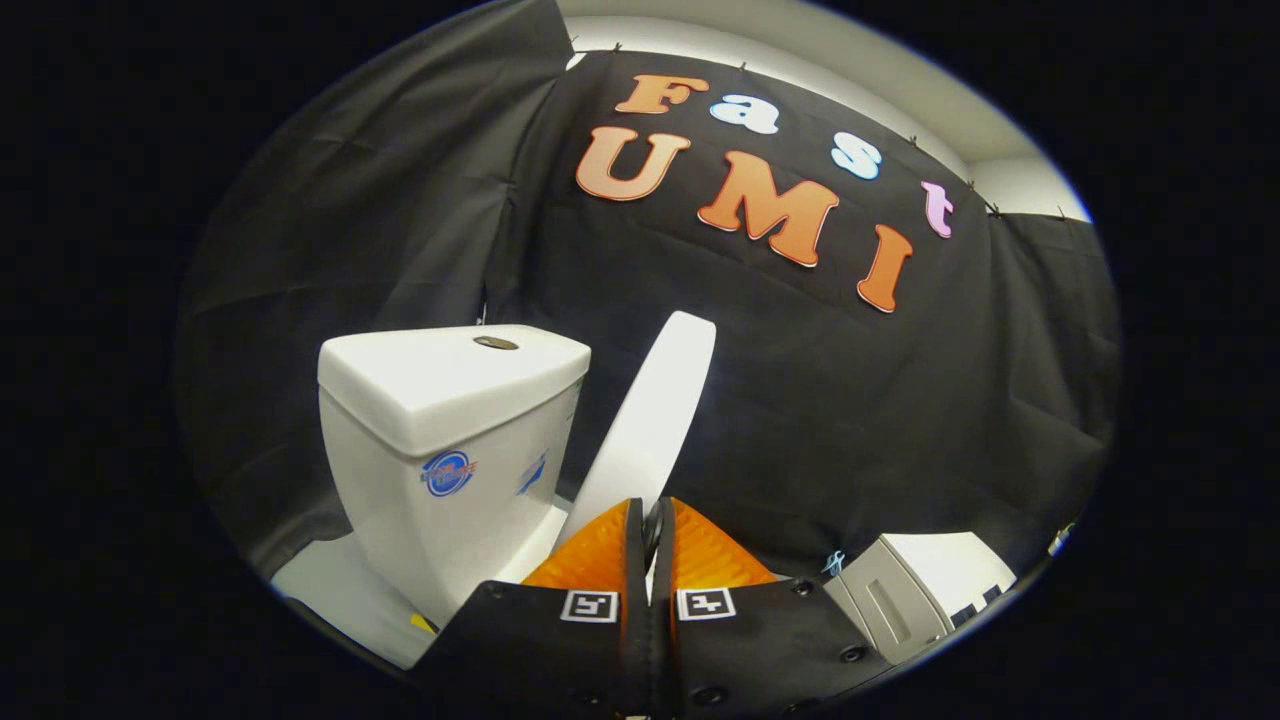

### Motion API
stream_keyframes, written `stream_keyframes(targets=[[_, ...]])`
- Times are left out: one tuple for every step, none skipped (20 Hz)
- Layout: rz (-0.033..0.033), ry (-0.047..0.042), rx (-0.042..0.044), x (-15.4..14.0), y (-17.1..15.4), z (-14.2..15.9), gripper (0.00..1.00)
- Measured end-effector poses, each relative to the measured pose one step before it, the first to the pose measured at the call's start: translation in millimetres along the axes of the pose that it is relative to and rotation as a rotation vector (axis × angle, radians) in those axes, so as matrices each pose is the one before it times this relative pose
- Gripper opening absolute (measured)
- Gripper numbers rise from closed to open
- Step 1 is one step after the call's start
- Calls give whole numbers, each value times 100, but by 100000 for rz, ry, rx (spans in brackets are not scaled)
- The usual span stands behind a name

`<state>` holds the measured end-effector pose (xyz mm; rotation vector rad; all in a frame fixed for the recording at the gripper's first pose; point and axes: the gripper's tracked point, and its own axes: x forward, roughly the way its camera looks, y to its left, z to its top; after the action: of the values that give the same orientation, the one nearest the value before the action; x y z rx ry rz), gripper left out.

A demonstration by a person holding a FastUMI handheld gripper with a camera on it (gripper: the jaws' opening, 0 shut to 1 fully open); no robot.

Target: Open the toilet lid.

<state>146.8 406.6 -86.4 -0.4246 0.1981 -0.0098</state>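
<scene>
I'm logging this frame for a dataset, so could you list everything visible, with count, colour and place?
toilet lid: one, white, raised edge-on, rising just ahead of the fingers, beside the tank.
toilet tank: one, white, beyond the fingers to one side, with a blue round sticker on its front.
flush button: one, metallic, on the tank's top.
box-like unit: one, pale grey and white, low on the other side of the fingers; what it is I cannot tell.
booth wall: black cloth, behind everything.
gripper: one, fingers closed together at the lid's lower edge; whether both press on it I cannot tell.
</scene>
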Motion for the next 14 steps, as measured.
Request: stream_keyframes(targets=[[-823,-70,-1366,-8,488,101,8],[-422,-647,-1640,44,690,239,8],[63,-568,-1250,-38,742,180,8],[505,-635,-407,9,740,281,8],[666,-509,-822,49,798,224,8],[856,-101,-1212,-30,701,223,8],[983,36,-784,56,763,169,8],[1152,21,-658,29,632,154,8],[1132,-8,-574,24,706,177,8],[742,-228,-702,33,520,244,8],[155,-70,-984,38,258,117,8],[2,-158,-946,58,285,217,8],[186,62,-314,14,262,63,8],[213,-8,-198,124,294,-36,8]])
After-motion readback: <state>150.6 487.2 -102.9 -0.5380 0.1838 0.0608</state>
